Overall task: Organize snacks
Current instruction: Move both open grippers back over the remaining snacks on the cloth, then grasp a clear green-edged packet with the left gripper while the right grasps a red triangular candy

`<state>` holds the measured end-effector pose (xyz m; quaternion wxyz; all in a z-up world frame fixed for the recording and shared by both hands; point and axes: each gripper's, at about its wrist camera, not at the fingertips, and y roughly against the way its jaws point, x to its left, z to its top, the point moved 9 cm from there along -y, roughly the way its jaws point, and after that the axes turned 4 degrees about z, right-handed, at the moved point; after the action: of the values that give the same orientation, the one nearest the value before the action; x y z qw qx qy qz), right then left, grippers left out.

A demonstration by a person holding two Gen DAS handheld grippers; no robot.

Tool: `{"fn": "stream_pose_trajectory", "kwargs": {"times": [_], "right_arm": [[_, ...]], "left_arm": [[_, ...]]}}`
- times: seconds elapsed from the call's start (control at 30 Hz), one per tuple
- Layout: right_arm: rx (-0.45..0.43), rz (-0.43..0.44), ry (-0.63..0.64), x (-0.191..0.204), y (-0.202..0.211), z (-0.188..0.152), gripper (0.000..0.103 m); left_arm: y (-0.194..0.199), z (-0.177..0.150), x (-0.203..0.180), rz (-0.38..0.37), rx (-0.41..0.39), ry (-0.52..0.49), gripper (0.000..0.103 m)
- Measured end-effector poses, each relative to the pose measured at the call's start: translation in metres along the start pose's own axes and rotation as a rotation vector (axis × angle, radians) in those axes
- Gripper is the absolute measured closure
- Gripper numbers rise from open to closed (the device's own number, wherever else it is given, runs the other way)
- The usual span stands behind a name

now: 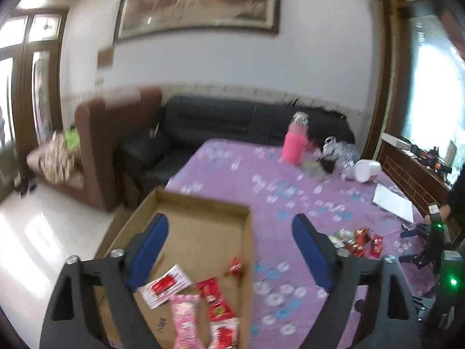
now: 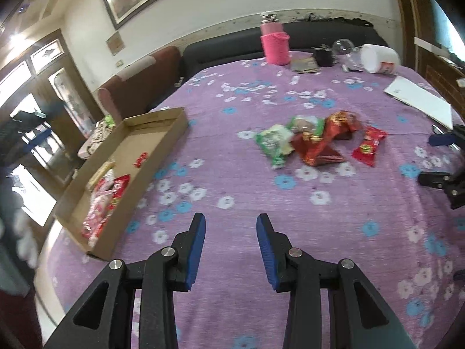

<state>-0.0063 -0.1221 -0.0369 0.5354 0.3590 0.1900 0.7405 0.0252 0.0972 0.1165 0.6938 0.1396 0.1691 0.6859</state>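
A shallow cardboard tray [image 1: 203,203] [image 2: 162,122] lies on the purple flowered tablecloth and holds several snack packets: a pink one [image 1: 186,317], red ones [image 1: 216,299] and a small red candy [image 1: 237,267]. My left gripper [image 1: 231,221] is open and empty, above the tray's right wall. A loose pile of red and green snack packets [image 2: 314,139] [image 1: 360,241] lies on the cloth right of the tray. My right gripper [image 2: 231,221] is open and empty, above bare cloth in front of the pile.
At the table's far side stand a pink bottle [image 2: 274,43], a black cup [image 2: 322,56], a clear bag and a tipped white tub [image 2: 377,58]. White paper [image 2: 421,99] lies at the right. A black sofa [image 1: 221,122] and brown chair stand behind.
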Motion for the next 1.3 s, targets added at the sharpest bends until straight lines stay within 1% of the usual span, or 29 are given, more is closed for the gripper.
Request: {"fn": "stream_pose_trajectory", "kwargs": {"times": [0.03, 0.1, 0.17, 0.27, 0.37, 0.43, 0.5, 0.57, 0.63, 0.73, 0.8, 0.9, 1.03, 1.13, 1.17, 1.2, 1.23, 1.3], "right_arm": [[0.003, -0.008, -0.008, -0.006, 0.000, -0.001, 0.064], [0.011, -0.024, -0.027, -0.019, -0.001, -0.003, 0.064], [0.021, -0.046, -0.041, -0.032, -0.002, -0.004, 0.064], [0.030, -0.074, -0.055, -0.051, -0.003, -0.002, 0.064], [0.021, -0.097, -0.073, -0.068, -0.002, 0.005, 0.064], [0.010, -0.112, -0.091, -0.081, -0.001, 0.013, 0.064], [-0.015, -0.142, -0.129, -0.100, 0.000, 0.025, 0.064], [-0.027, -0.154, -0.179, -0.116, -0.003, 0.036, 0.064], [-0.034, -0.155, -0.236, -0.132, -0.007, 0.044, 0.064], [-0.038, -0.145, -0.283, -0.143, -0.016, 0.055, 0.064], [-0.023, -0.134, -0.285, -0.144, -0.027, 0.060, 0.064], [-0.022, -0.139, -0.259, -0.140, -0.040, 0.072, 0.064], [-0.017, -0.137, -0.220, -0.134, -0.055, 0.082, 0.063], [-0.001, -0.128, -0.212, -0.130, -0.067, 0.082, 0.059], [0.004, -0.123, -0.211, -0.129, -0.069, 0.081, 0.059], [0.016, -0.113, -0.210, -0.126, -0.073, 0.078, 0.058], [0.009, -0.119, -0.201, -0.125, -0.073, 0.079, 0.058], [0.017, -0.118, -0.177, -0.120, -0.074, 0.078, 0.058]], "left_arm": [[0.004, 0.001, -0.011, -0.004, -0.014, -0.012, 0.003], [0.005, -0.003, -0.036, -0.059, -0.001, -0.018, 0.002], [-0.003, -0.010, -0.060, -0.097, 0.043, -0.025, 0.002], [-0.020, -0.026, -0.088, -0.131, 0.097, -0.051, 0.002], [-0.035, -0.044, -0.108, -0.161, 0.159, -0.064, 0.002], [-0.043, -0.056, -0.116, -0.170, 0.187, -0.070, 0.002], [-0.053, -0.068, -0.122, -0.172, 0.212, -0.079, 0.002], [-0.061, -0.079, -0.128, -0.177, 0.233, -0.081, 0.002], [-0.068, -0.088, -0.130, -0.178, 0.250, -0.079, 0.002], [-0.079, -0.101, -0.130, -0.180, 0.266, -0.067, 0.002], [-0.084, -0.105, -0.130, -0.184, 0.269, -0.061, 0.002], [-0.086, -0.108, -0.130, -0.210, 0.258, -0.043, 0.002], [-0.083, -0.105, -0.130, -0.217, 0.216, -0.045, 0.002], [-0.074, -0.098, -0.132, -0.199, 0.161, -0.066, 0.002], [-0.072, -0.097, -0.132, -0.193, 0.150, -0.070, 0.002], [-0.071, -0.095, -0.131, -0.188, 0.140, -0.071, 0.002], [-0.070, -0.094, -0.130, -0.187, 0.135, -0.068, 0.002], [-0.071, -0.093, -0.127, -0.184, 0.137, -0.050, 0.002]]}}
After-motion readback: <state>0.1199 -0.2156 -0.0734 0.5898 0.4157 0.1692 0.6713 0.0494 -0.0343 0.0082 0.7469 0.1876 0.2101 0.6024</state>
